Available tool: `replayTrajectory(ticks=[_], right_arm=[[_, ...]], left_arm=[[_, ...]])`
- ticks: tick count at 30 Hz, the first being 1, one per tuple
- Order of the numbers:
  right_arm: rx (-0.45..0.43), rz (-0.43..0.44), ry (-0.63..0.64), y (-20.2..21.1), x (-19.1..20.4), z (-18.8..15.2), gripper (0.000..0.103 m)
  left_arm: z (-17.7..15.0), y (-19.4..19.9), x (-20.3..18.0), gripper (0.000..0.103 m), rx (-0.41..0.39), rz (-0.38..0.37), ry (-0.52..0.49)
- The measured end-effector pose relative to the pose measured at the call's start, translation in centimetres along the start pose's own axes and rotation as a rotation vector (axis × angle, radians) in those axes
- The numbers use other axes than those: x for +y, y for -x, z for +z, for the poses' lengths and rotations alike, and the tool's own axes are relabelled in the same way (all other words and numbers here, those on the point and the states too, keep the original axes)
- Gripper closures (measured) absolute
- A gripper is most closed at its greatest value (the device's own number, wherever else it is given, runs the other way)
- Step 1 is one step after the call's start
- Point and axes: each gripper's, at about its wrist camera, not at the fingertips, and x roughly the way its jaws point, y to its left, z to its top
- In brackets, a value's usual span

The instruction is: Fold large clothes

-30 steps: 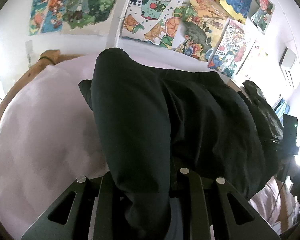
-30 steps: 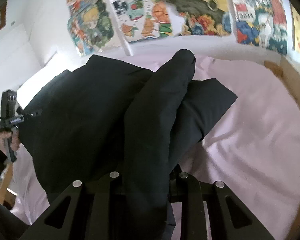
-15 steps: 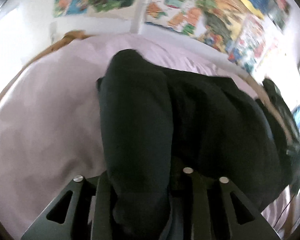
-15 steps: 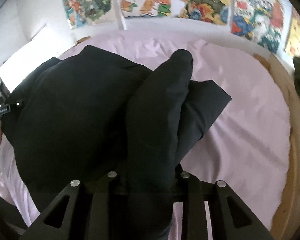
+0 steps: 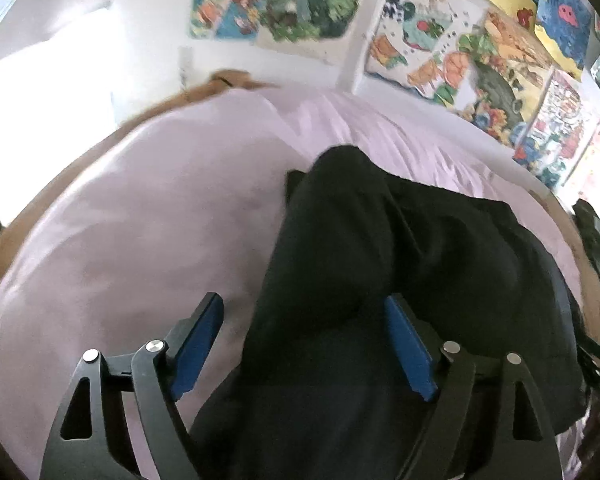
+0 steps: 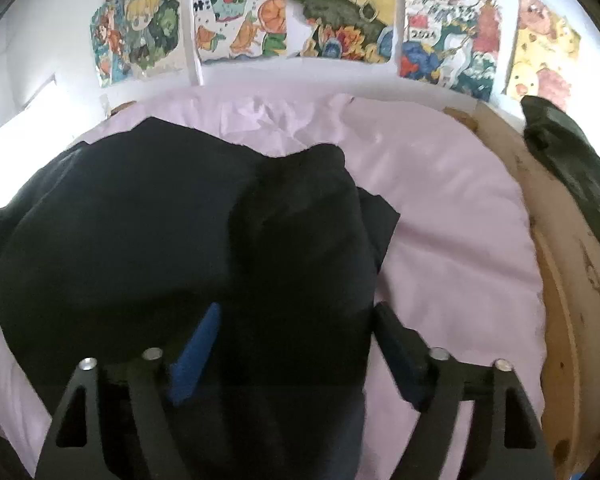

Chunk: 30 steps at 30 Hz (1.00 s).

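1. The left gripper (image 5: 303, 326) points down at the bed; its jaws are opening wide, and a ridge of the black garment (image 5: 400, 264) lies between them unpinched.
2. The garment lies bunched on the pink sheet (image 5: 140, 240).
3. The right gripper (image 6: 296, 332) has jaws opening wide over another fold, pads clear.

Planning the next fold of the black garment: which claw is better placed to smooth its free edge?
Right, probably. The right claw, jaws opening, straddles the black garment beside its loose corner and bare sheet; the left claw sits over bulkier cloth.
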Motion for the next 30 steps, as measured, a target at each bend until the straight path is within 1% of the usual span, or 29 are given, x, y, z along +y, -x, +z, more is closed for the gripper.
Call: replayTrajectory(ticks=[2,4,6,7,9,11,13,15,20,26,30], right_arm=[[-0.02,-0.017,0.018,0.9,1.2,-0.4,0.018],[-0.06,-0.039,0.021,2.1,2.2,-0.9,0.016],[-0.092,-0.028,-0.008,3.0,2.7,-1.4,0.011],[-0.105,-0.023,-0.023,3.3,2.9,-1.6,0.007],[-0.137,-0.028,-0.046,4.2,3.3,-2.0,0.005],[-0.179,-0.039,-0.076,5.3,3.6,-2.6,0.0],[-0.23,-0.043,-0.112,6.8,3.8,-3.2,0.0],[-0.277,-0.04,-0.144,8.2,4.1,-3.9,0.0],[-0.329,-0.035,-0.155,10.6,5.3,-5.2,0.0],[-0.384,-0.041,-0.117,13.1,7.8,-7.1,0.0],[-0.399,-0.025,-0.113,14.2,9.4,-8.4,0.0]], left_arm=[[-0.8,1.2,-0.3,0.025,-0.023,0.033,-0.009],[-1.9,2.5,-1.1,0.025,-0.052,0.053,-0.043],[-2.9,3.5,-2.0,0.025,-0.077,0.061,-0.073],[-3.4,3.8,-2.3,0.025,-0.086,0.061,-0.079],[-4.3,4.6,-2.9,0.022,-0.109,0.046,-0.073],[-5.1,5.4,-3.4,0.002,-0.125,0.03,-0.047],[-5.9,6.5,-3.6,0.002,-0.156,0.009,-0.02],[-6.8,7.4,-3.8,0.002,-0.165,-0.003,-0.002],[-8.5,9.5,-4.5,0.002,-0.178,-0.027,0.002],[-10.9,11.8,-5.3,0.002,-0.217,-0.042,-0.031],[-12.3,13.0,-6.5,0.002,-0.239,-0.045,-0.092]])
